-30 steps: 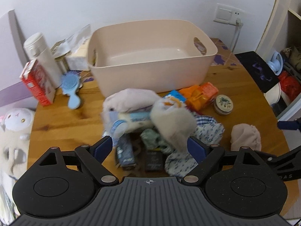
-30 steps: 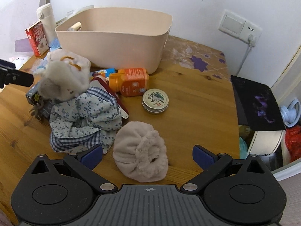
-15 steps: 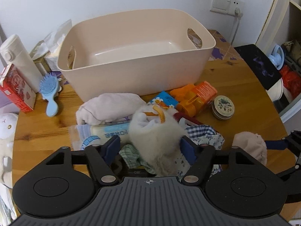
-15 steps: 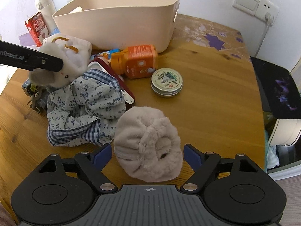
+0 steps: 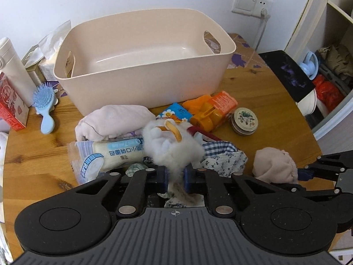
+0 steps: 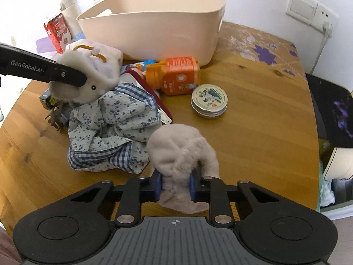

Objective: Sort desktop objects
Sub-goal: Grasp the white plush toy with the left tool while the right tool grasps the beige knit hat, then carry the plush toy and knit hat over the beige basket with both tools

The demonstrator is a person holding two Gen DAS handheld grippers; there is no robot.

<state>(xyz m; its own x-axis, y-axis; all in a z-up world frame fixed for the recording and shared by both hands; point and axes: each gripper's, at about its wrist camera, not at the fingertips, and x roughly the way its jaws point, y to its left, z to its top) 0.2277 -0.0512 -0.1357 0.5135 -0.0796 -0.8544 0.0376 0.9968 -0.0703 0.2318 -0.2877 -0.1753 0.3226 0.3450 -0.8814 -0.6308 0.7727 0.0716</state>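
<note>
My left gripper is closing its jaws on a fluffy white plush toy with orange straps, and the blue pads squeeze its lower end. The toy lies on top of the clutter pile in front of the empty beige tub. In the right wrist view my right gripper is closing on a beige fleece slipper, its pads pinching the near end against the wooden table. A black finger of the left gripper presses into the toy.
The pile holds a pink folded cloth, a wipes pack, a floral cloth, an orange bottle and a round tin. A blue hairbrush, red box and white flask stand at the left.
Both grippers sank toward the table and their jaws went from wide open to pinching. The left closed on the plush toy, the right on the beige slipper.
</note>
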